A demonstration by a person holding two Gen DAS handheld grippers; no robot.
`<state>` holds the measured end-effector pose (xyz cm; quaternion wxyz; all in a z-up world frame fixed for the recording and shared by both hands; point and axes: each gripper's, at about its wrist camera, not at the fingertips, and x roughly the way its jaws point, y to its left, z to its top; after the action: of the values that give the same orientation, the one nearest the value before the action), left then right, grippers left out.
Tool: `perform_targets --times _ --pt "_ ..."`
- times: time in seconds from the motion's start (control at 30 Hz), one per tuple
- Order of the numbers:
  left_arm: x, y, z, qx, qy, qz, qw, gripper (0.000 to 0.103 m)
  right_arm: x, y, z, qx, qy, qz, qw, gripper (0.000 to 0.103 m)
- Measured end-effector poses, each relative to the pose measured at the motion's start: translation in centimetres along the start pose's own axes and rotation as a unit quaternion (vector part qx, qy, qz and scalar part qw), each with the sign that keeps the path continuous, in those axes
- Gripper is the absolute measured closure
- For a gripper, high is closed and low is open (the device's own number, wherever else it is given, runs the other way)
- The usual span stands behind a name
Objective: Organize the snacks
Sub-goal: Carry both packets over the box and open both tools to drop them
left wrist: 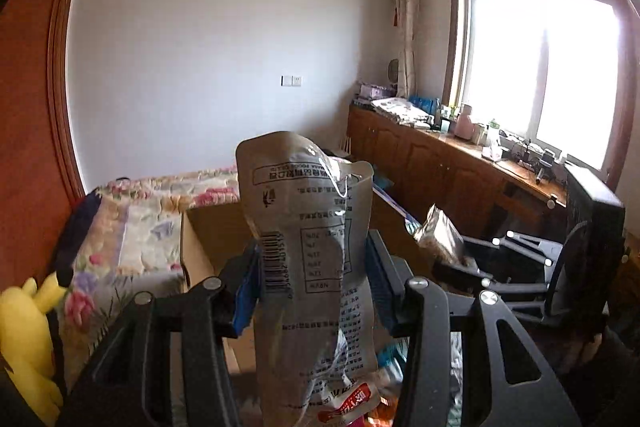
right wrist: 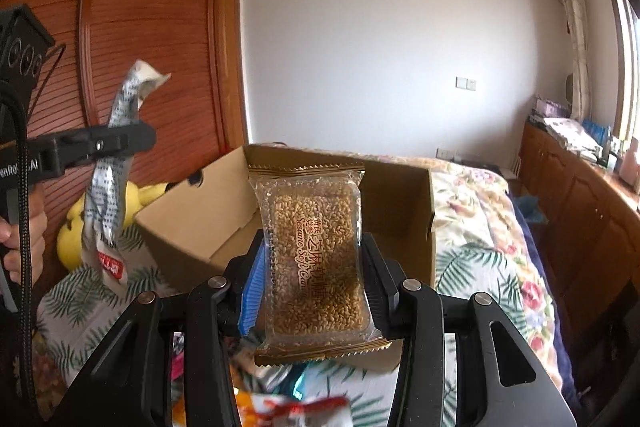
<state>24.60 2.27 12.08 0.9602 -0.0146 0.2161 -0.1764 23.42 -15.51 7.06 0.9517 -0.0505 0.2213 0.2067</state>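
My left gripper point(left wrist: 312, 267) is shut on a grey snack pouch point(left wrist: 304, 227) with a barcode and black print, held upright in the air; its red bottom corner hangs low. In the right wrist view that same gripper point(right wrist: 120, 143) and grey pouch point(right wrist: 110, 183) appear at the left, raised over the bed. My right gripper point(right wrist: 312, 267) is shut on a clear sesame cake packet point(right wrist: 316, 255) with gold serrated ends, also lifted. An open cardboard box point(right wrist: 400, 195) stands on the bed behind both packets, and its brown wall point(left wrist: 208, 223) shows in the left wrist view too.
A floral bedspread point(right wrist: 480, 227) covers the bed; a yellow plush toy point(right wrist: 70, 239) lies by the box. More loose snack packets point(right wrist: 296, 407) lie below the grippers. A wooden wardrobe point(right wrist: 152, 47) stands left, a cluttered low cabinet point(left wrist: 440, 163) under the window.
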Motion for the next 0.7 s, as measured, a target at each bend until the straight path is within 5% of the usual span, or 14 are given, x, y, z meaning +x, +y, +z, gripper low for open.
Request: perform_targets --times 0.3,0.7 --pt "3.8 1.1 3.0 0.003 0.002 0.015 0.9999 0.056 2.9 -0.9 1.0 0.010 -0.005 -0.001 1.000 0.059" --pt "9.7 1.7 1.6 -0.006 0.045 0.031 0.9985 0.056 6.8 -1.9 0.5 0.023 0.005 0.001 1.000 0.058"
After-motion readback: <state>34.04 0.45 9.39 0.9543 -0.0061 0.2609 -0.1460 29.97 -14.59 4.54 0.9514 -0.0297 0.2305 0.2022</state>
